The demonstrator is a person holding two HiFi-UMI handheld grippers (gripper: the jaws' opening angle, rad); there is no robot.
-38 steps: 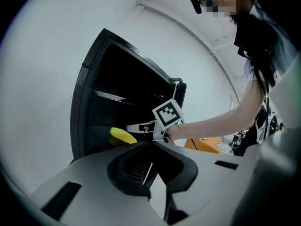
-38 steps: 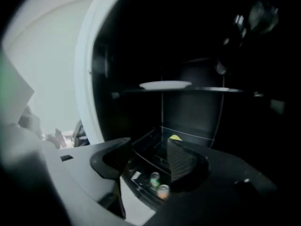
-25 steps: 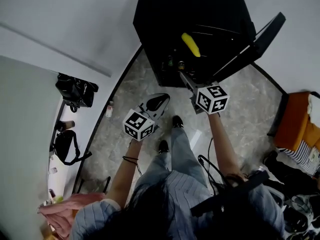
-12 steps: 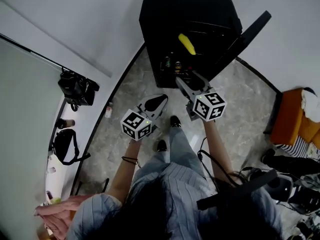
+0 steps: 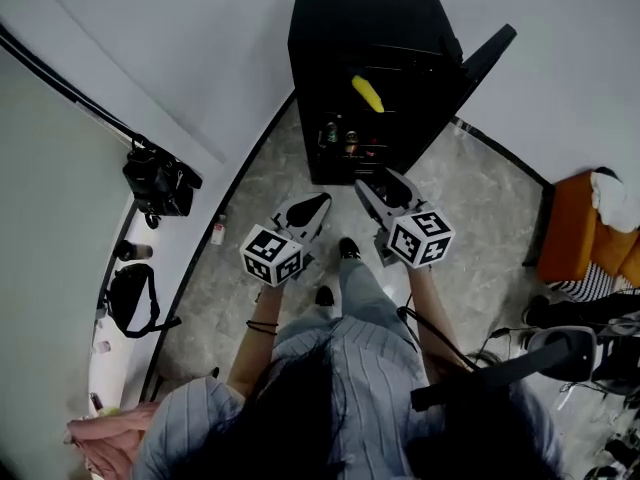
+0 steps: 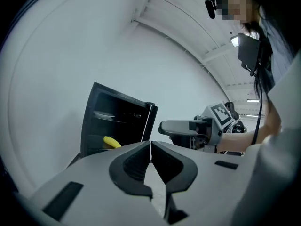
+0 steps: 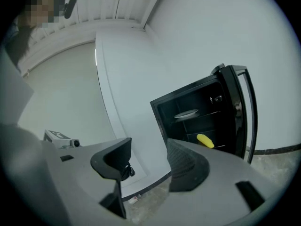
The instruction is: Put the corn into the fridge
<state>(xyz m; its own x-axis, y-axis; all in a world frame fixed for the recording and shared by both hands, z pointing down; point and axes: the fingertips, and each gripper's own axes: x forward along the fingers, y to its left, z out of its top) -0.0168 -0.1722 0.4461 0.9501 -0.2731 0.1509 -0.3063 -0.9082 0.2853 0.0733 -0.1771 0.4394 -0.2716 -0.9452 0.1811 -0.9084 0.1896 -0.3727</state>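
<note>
The yellow corn point(image 5: 367, 94) lies on a middle shelf inside the small black fridge point(image 5: 375, 13), whose door point(image 5: 488, 56) stands open to the right. It also shows in the left gripper view as corn point(image 6: 112, 142) and in the right gripper view as corn point(image 7: 205, 141). My left gripper point(image 5: 316, 204) is shut and empty, held over the floor in front of the fridge. My right gripper point(image 5: 384, 188) is open and empty, a short way back from the fridge opening. Neither gripper touches the corn.
A white plate point(image 7: 186, 113) sits on the fridge's upper shelf and bottles point(image 5: 338, 136) stand on its lowest shelf. Dark bags point(image 5: 160, 180) lie by the curved white wall at left. An orange seat point(image 5: 570, 231) is at right. Marble floor point(image 5: 480, 198) surrounds the fridge.
Both grippers and the view have drawn back from the fridge. The right gripper, which was at the fridge opening, is now farther out. The corn stays on the shelf.
</note>
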